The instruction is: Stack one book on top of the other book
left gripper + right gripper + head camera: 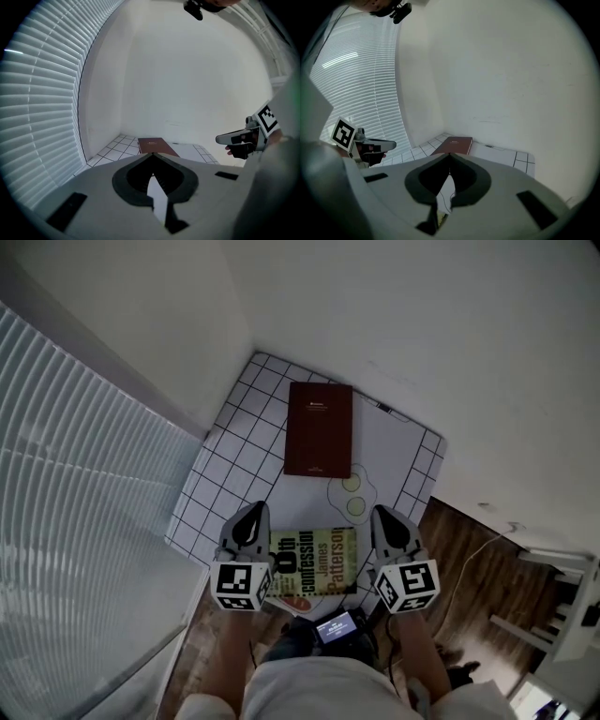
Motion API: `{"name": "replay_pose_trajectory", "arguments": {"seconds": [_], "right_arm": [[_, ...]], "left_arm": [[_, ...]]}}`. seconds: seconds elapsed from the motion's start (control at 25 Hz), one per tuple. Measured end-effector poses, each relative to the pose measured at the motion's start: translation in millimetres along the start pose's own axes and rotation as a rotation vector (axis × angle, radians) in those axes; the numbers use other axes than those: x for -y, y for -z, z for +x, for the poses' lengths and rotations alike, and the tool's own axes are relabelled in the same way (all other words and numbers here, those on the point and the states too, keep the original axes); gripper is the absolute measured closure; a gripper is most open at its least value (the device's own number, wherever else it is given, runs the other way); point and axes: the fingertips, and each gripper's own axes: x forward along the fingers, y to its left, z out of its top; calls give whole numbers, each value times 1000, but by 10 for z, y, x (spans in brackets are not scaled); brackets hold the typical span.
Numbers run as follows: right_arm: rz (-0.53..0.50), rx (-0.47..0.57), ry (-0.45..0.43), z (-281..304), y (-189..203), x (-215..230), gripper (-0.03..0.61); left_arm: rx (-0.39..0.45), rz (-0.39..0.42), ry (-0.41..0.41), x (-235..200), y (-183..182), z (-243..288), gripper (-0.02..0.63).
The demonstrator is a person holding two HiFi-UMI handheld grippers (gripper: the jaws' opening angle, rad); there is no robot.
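A dark red book point(319, 428) lies flat at the far middle of the white grid-patterned table point(234, 465). A yellow-green and black paperback point(316, 561) lies near the table's front edge. My left gripper point(250, 515) hangs just left of the paperback and my right gripper point(389, 517) just right of it. Both are shut and hold nothing. In the left gripper view the closed left gripper point(152, 155) points at the red book point(151, 145), with the right gripper point(243, 138) at the right. In the right gripper view the right gripper point(450, 155) faces the red book point(458, 142), with the left gripper point(372, 146) at the left.
White window blinds point(75, 484) run along the left and a white wall point(422, 324) stands behind the table. Two yellow circles point(354, 494) are printed on the table cover. Wood floor point(469, 559) with a cable and white furniture point(562, 606) lies to the right.
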Motion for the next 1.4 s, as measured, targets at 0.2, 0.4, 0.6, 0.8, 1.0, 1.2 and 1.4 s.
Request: {"name": "replay_pose_trajectory", "arguments": {"seconds": [0.2, 0.4, 0.6, 0.8, 1.0, 1.2, 1.4], "right_arm": [[4, -14, -6, 161, 56, 72, 571], [2, -26, -18, 338, 94, 108, 571], [5, -43, -27, 504, 164, 152, 571], [7, -63, -35, 630, 238, 203, 571], [10, -75, -38, 731, 313, 263, 571], [14, -82, -35, 851, 341, 317, 571], [18, -86, -37, 1019, 354, 375, 571]], "left_arm": [[-12, 1, 10, 17, 43, 167, 606], [-22, -10, 8, 2, 88, 349, 606], [-41, -22, 18, 6, 171, 527, 606], [-52, -45, 30, 39, 227, 652, 606], [-61, -59, 20, 12, 291, 752, 606], [-65, -83, -1, -100, 324, 854, 606], [-82, -103, -9, -199, 373, 1021, 606]]}}
